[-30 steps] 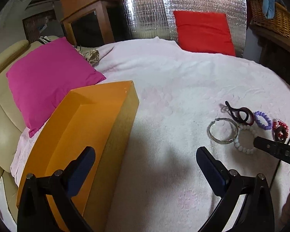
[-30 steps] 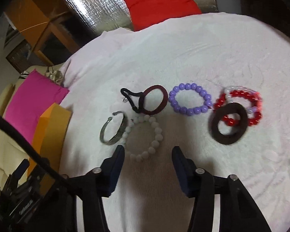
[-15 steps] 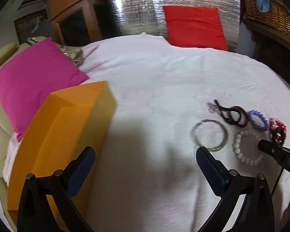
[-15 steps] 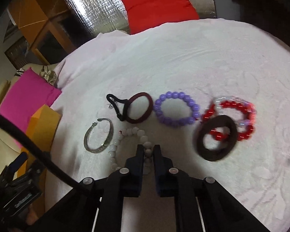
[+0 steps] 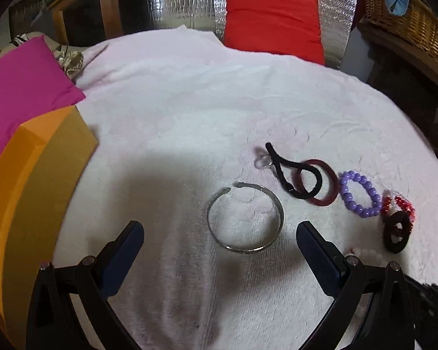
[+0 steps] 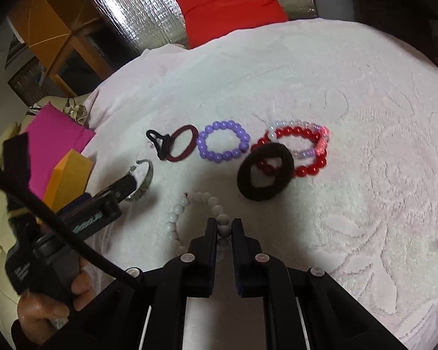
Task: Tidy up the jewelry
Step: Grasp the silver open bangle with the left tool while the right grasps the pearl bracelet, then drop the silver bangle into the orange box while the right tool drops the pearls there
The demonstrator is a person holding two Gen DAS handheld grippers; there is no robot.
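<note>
White lettering runs along the left gripper [image 6: 128, 183] body in the right wrist view, too blurred to read.

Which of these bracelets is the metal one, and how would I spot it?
Start at the big orange box on the left edge of the pale blanket, then look right, towards the row of jewelry. The silver bangle lies first, nearest the box, between the open left tongs. It alone is a plain, thin metal hoop with a gap; its neighbours are beads or fabric bands.
</note>
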